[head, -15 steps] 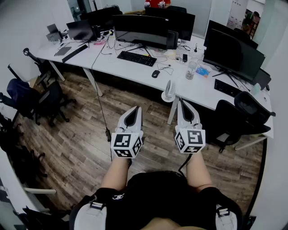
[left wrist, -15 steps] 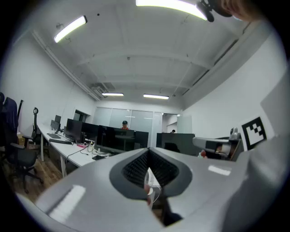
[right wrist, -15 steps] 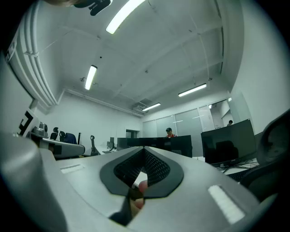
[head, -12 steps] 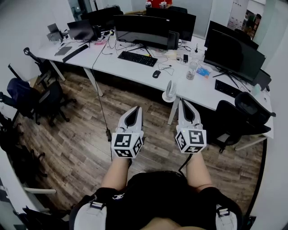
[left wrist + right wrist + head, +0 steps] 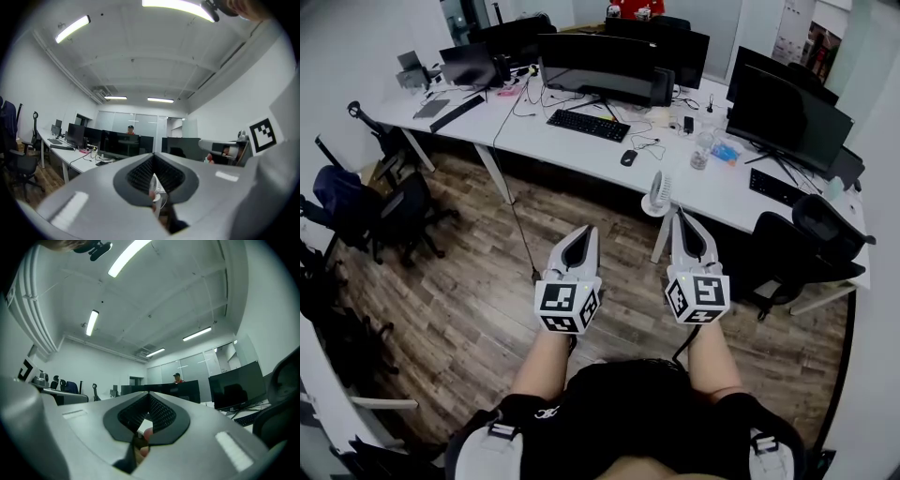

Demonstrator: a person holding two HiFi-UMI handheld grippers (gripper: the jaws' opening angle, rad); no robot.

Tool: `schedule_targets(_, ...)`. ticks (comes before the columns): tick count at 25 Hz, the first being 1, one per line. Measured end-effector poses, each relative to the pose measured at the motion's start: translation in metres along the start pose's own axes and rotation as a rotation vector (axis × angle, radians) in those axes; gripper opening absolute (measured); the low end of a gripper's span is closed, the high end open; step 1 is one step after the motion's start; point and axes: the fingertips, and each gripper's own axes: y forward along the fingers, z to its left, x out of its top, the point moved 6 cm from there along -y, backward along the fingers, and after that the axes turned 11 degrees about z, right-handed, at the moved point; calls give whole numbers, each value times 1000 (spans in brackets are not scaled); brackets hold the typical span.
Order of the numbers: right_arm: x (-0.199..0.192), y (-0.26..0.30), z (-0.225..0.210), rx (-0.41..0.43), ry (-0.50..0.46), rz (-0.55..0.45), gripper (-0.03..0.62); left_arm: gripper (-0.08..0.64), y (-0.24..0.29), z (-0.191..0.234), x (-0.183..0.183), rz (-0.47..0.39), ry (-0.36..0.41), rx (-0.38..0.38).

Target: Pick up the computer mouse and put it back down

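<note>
The left gripper is held above the wooden floor, its jaws clenched together on nothing; the computer mouse is seen resting on the white desk, right of a black keyboard, well apart from both grippers; the right gripper is likewise closed and empty.

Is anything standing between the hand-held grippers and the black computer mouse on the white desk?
Partly. The small white desk fan stands at the near edge of the white desk, roughly on the line from the right hand-held gripper to the black computer mouse. From the left hand-held gripper, nothing visible intervenes.
</note>
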Motion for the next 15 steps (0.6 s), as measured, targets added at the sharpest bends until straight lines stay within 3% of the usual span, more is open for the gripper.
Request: schedule_targets(15,-10,9,45,-30,-16,9,-2,51,-13,38,-13,2,6,-25)
